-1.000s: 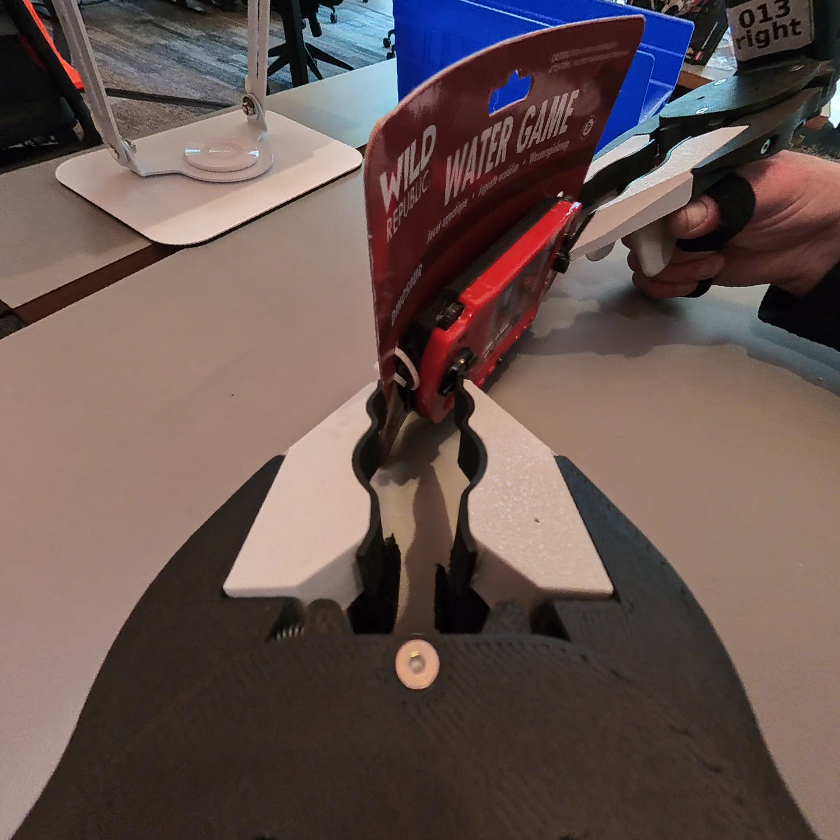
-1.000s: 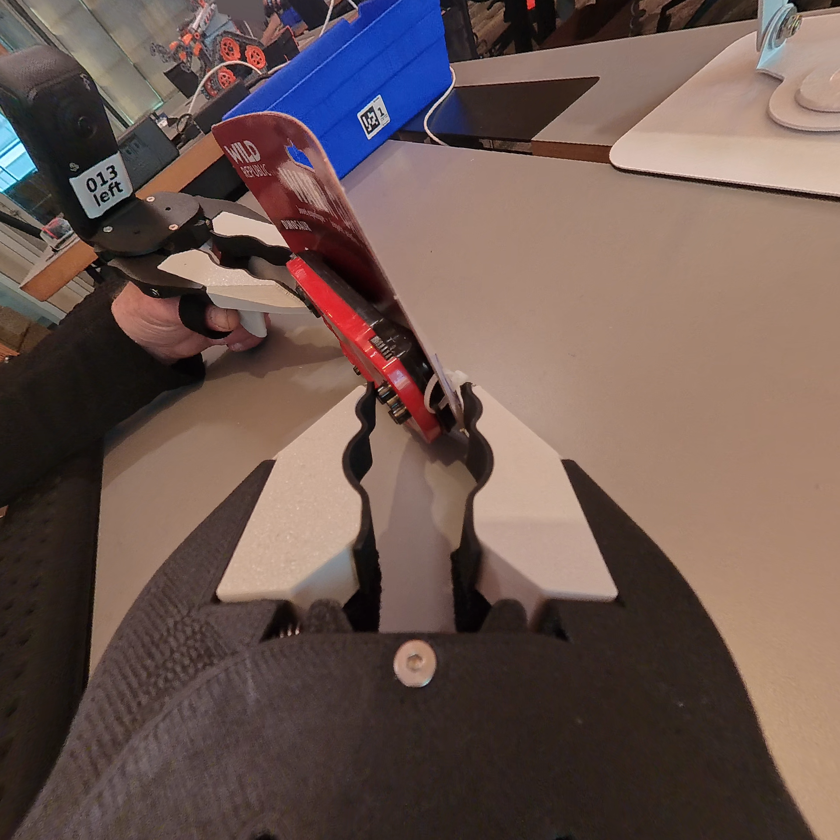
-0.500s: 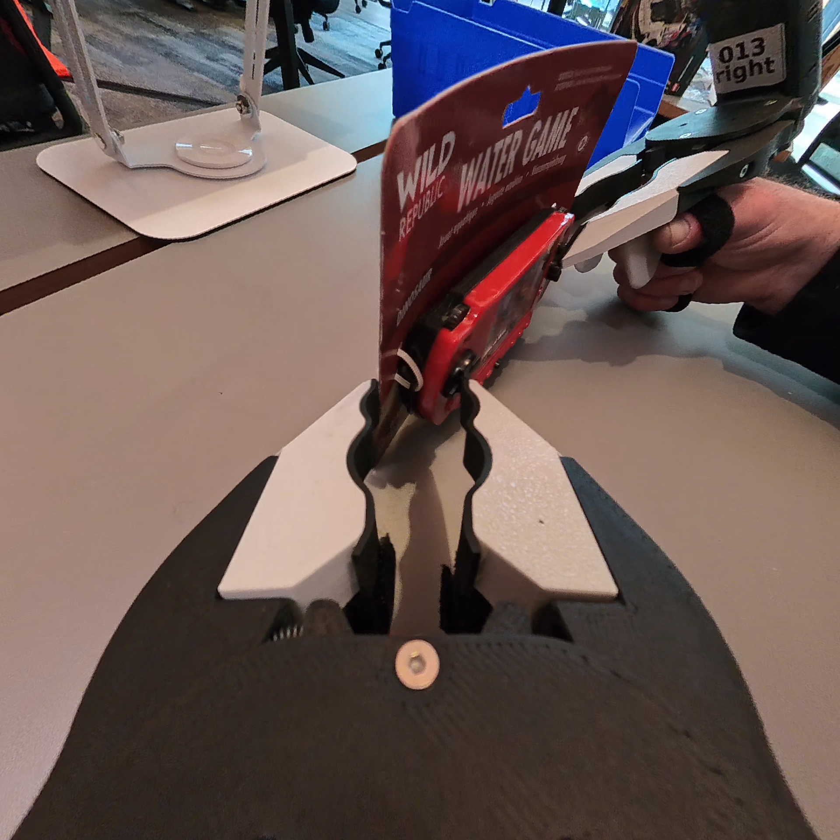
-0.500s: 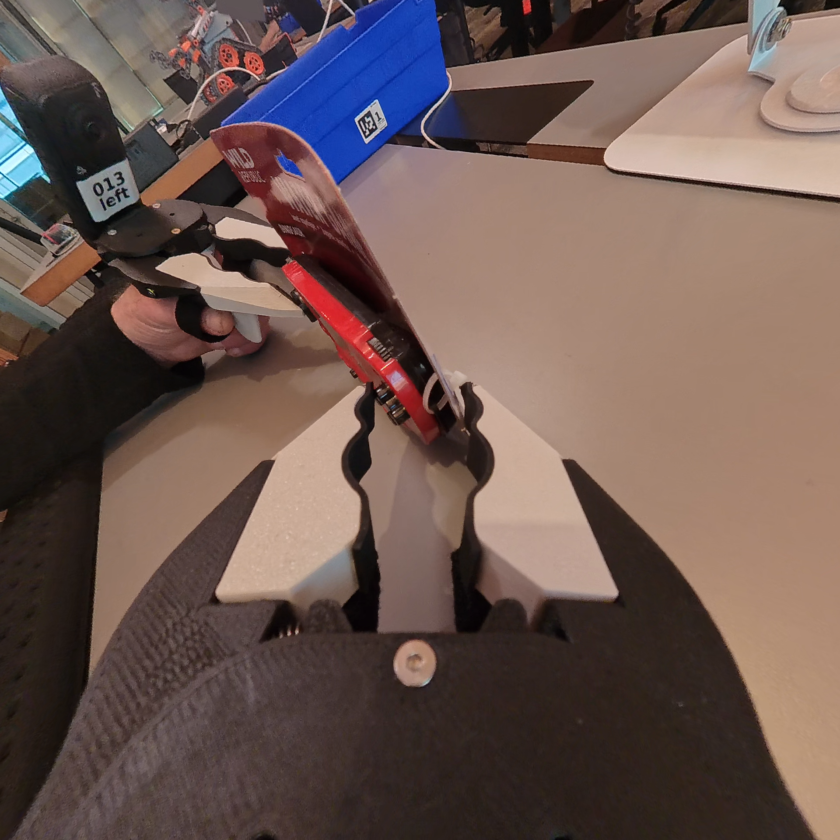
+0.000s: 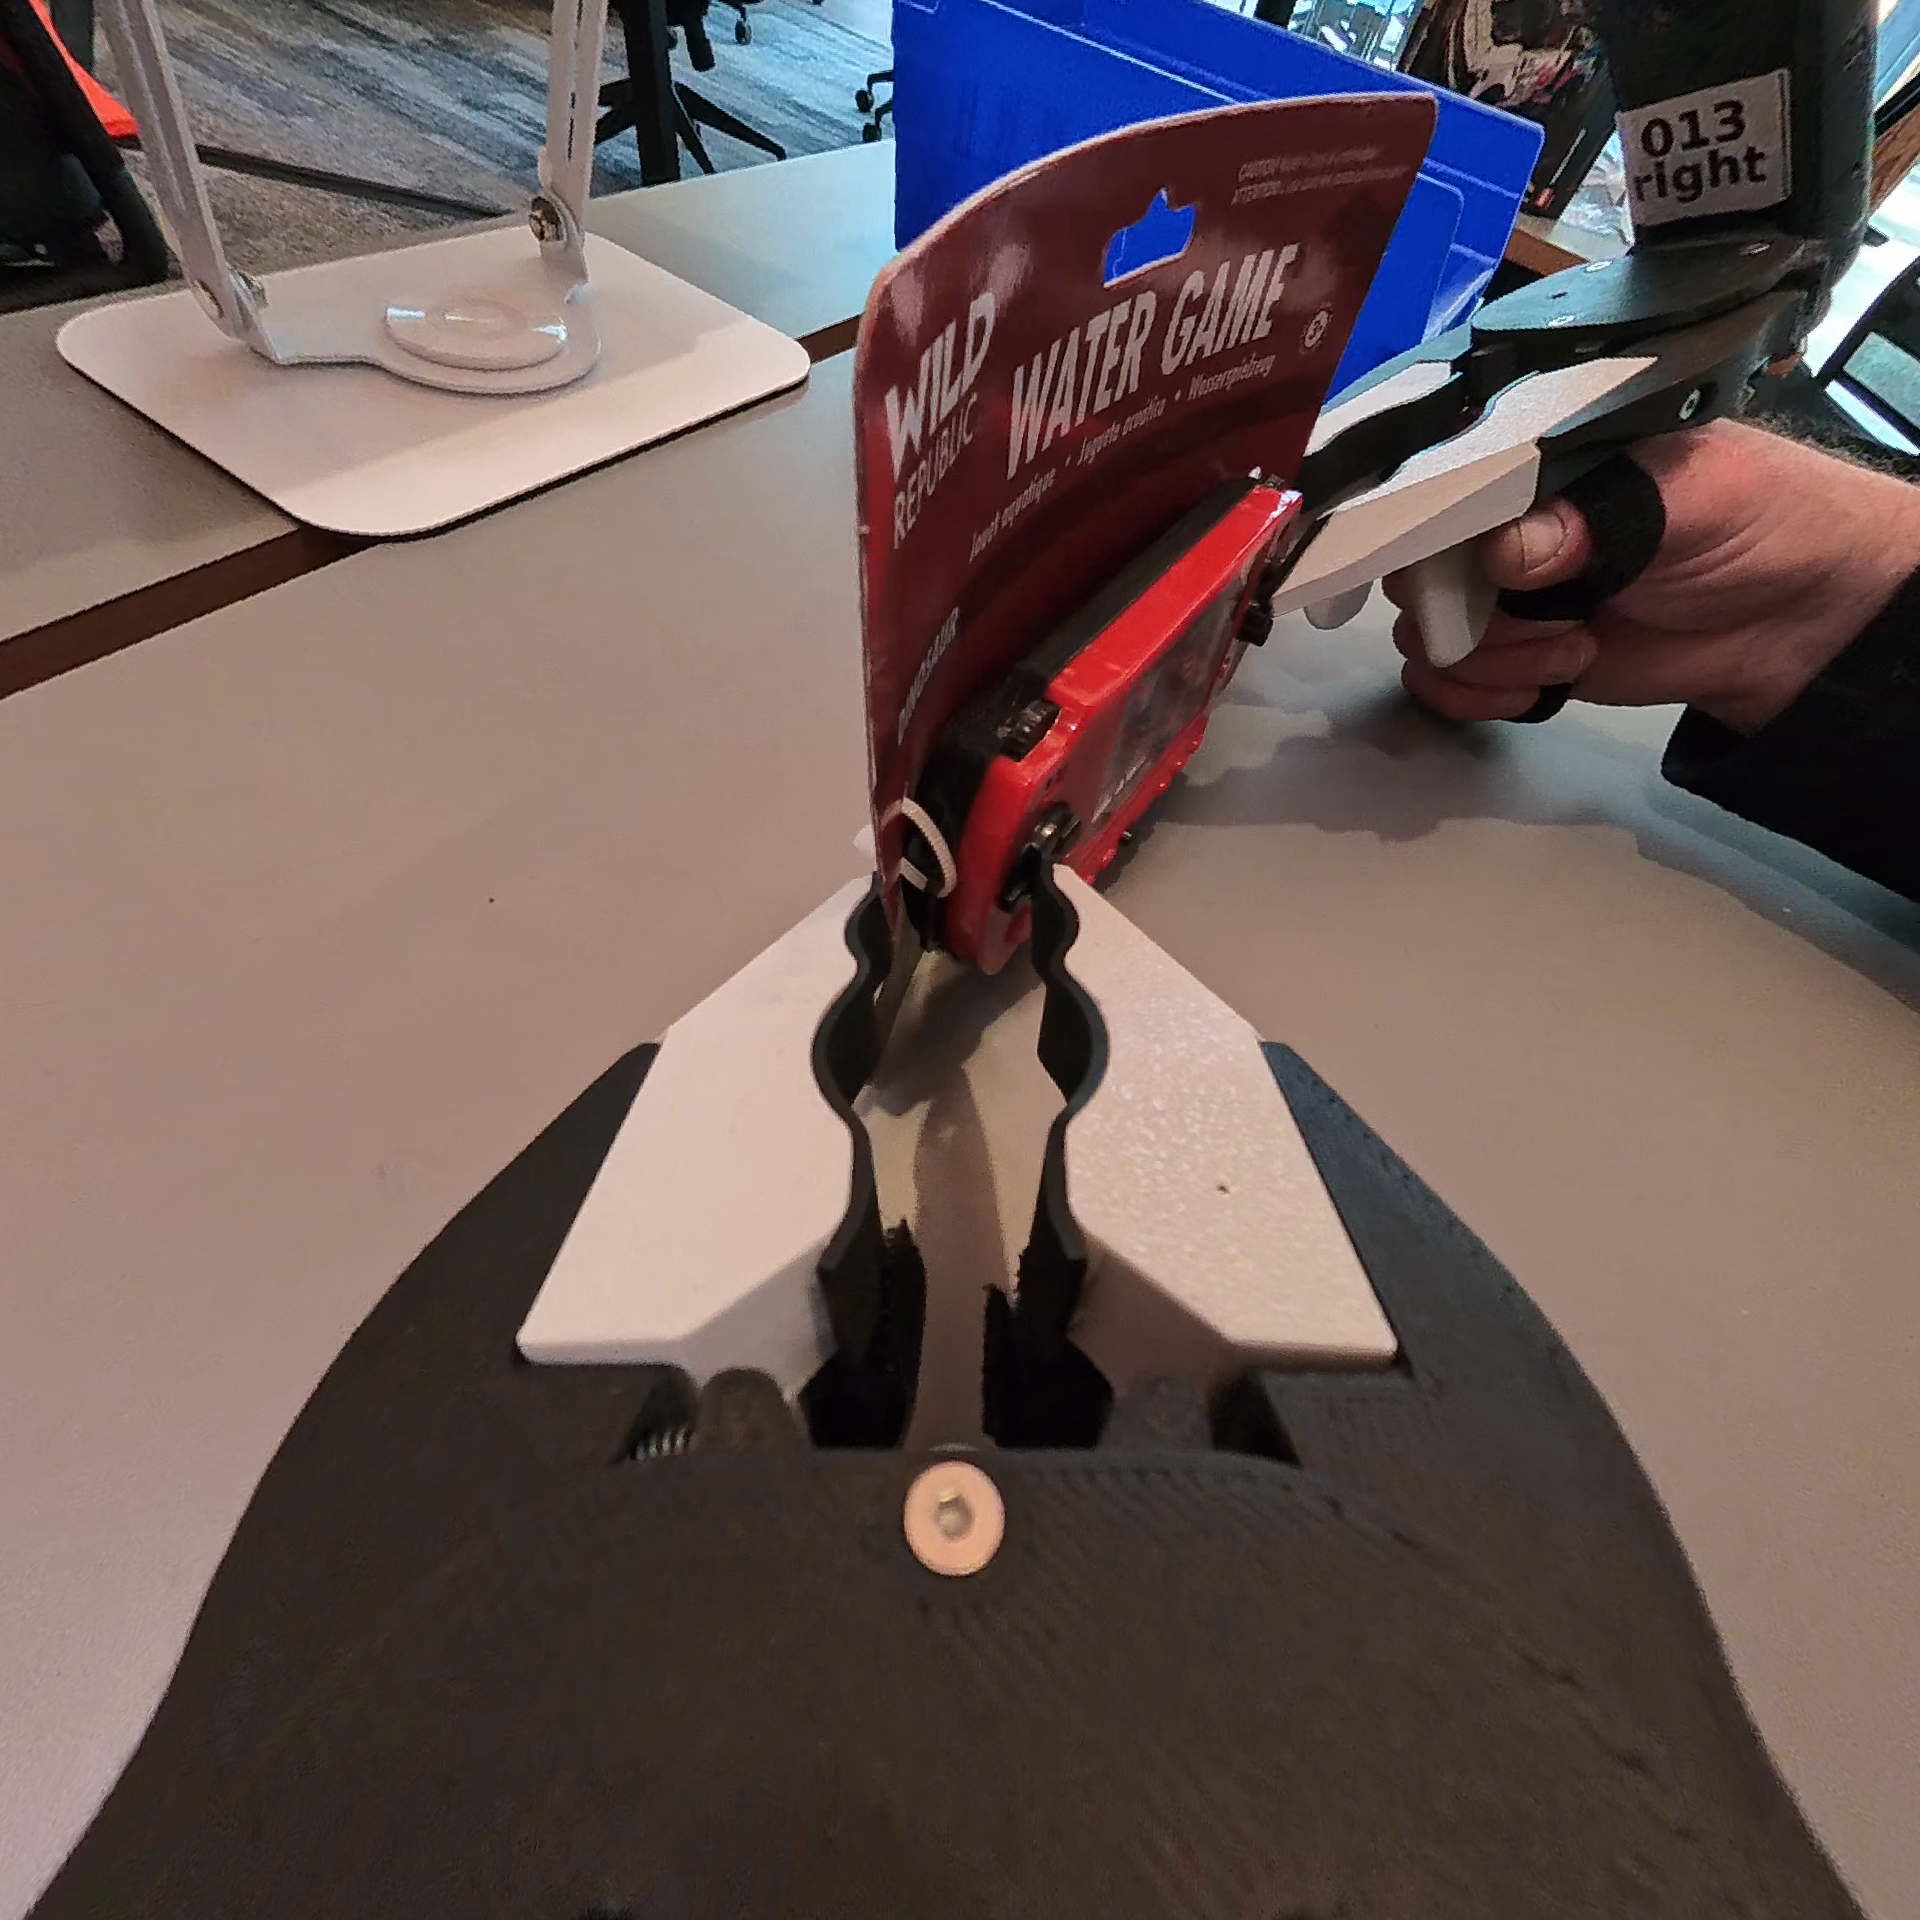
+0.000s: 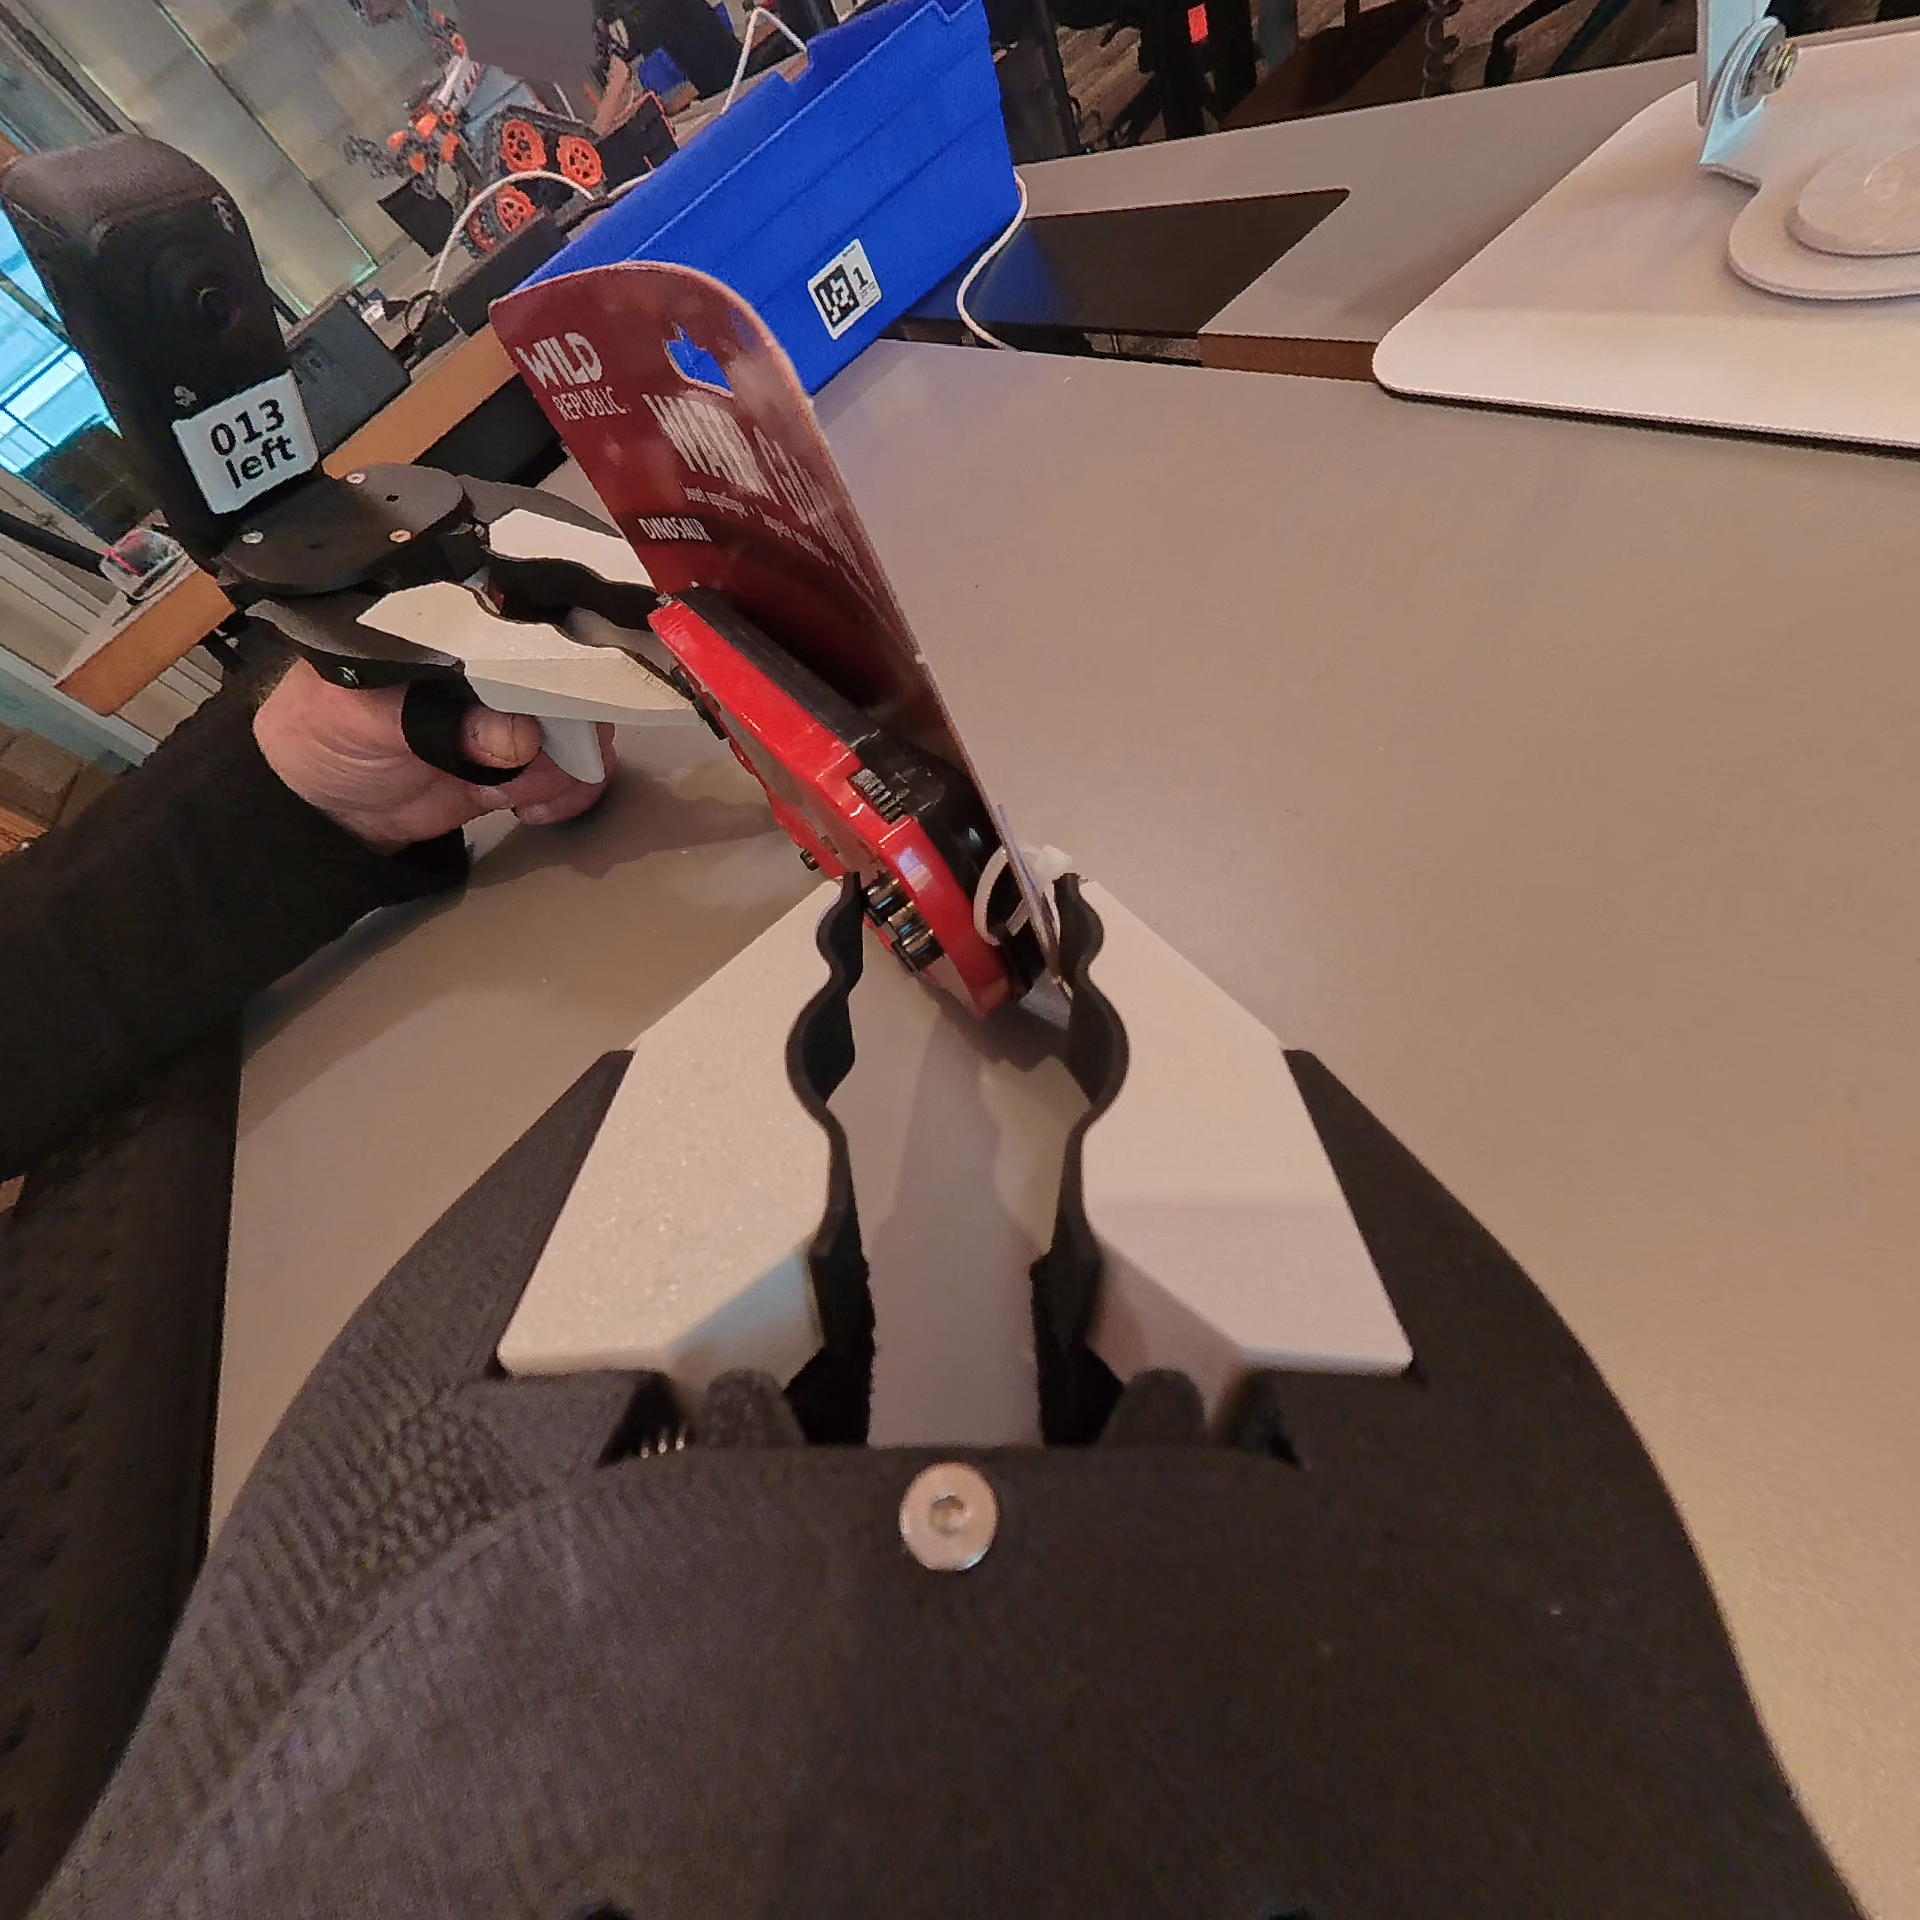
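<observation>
Two grippers are closed on one packaged toy, one at each end. The left gripper (image 5: 961,904) is clamped on the near end of the red handheld game (image 5: 1101,727) and its dark red backing card (image 5: 1091,416), where a white tie (image 5: 925,852) is looped; the right gripper (image 6: 961,925) is pinched on the opposite end in the same way. The package is held on edge just above the grey table (image 5: 416,831), card upright and leaning slightly; whether its lower edge touches the surface cannot be told. Each gripper is worked by a person's hand (image 5: 1683,582), resting low beside the table. A blue bin (image 5: 1039,114) stands behind the card, and a white stand base (image 5: 416,353) lies well apart. Risk noted: only the fingertips (image 5: 1060,914) bear on the toy's rounded ends, so a slip seems likely if the two pulls diverge. The thin card could buckle or tear at the tie if twisted. If one grip were loosened, the package would probably swing down onto the table.
</observation>
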